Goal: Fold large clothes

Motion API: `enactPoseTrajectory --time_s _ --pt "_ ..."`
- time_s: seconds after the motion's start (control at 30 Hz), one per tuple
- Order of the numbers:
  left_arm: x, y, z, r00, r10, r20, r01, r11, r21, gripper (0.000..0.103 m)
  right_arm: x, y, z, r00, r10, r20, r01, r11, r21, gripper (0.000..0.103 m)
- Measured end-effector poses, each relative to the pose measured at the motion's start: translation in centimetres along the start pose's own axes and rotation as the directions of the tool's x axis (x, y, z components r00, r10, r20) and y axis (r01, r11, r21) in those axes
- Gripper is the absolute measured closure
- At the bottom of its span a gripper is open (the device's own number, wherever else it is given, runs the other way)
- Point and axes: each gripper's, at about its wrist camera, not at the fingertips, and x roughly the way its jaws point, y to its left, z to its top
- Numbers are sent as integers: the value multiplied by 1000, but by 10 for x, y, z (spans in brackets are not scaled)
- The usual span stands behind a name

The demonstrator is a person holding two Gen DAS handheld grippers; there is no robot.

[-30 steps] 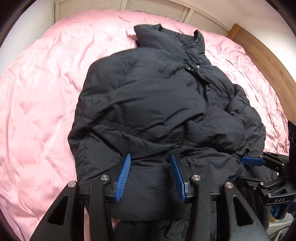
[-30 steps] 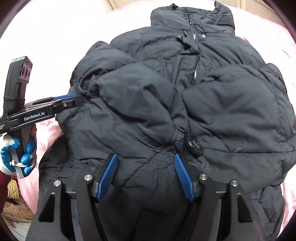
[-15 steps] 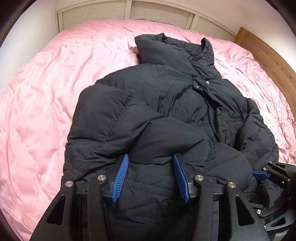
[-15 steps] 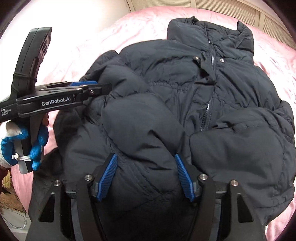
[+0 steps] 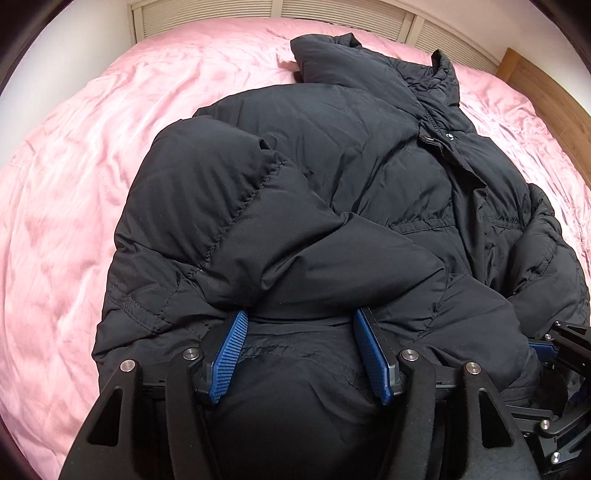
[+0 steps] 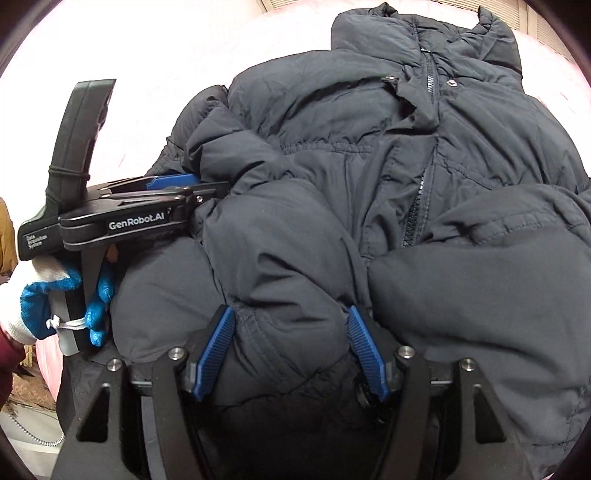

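Note:
A large black puffer jacket (image 5: 332, 206) lies front up on a pink bed (image 5: 92, 184), collar at the far end, both sleeves folded over the chest. My left gripper (image 5: 299, 332) has its blue pads wide apart, with the jacket's lower part bulging between them. My right gripper (image 6: 291, 328) is also wide apart around bulging jacket fabric (image 6: 369, 221). In the right wrist view the left gripper (image 6: 177, 188) comes in from the left, held by a blue and white gloved hand (image 6: 55, 299), its tips against the jacket's side. The right gripper's tips show at the left view's right edge (image 5: 546, 347).
White slatted doors (image 5: 332, 11) stand behind the bed. A wooden bed frame edge (image 5: 546, 92) runs along the right. Pink sheet lies bare to the left of the jacket. Floor clutter (image 6: 22, 406) shows at the right view's lower left.
Both grippers have moved forward along the jacket towards the collar, carrying its lower part up and over. The jacket now bunches higher and fills more of both views.

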Motion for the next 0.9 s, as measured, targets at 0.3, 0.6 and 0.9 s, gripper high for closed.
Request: enactPoseTrajectory --time_s 0.3,0.6,0.9 --pt "-52 -12 7 994 101 30 -97 991 -96 42 -101 -50 -33 996 21 87 -19 1000 -24 39" --pt "-90 -22 27 994 49 101 -44 998 -52 30 -161 -95 -35 981 -132 145 121 989 82 39" --pt "-103 13 67 989 -15 147 21 999 -38 23 -193 -119 12 957 -219 189 187 967 173 39"
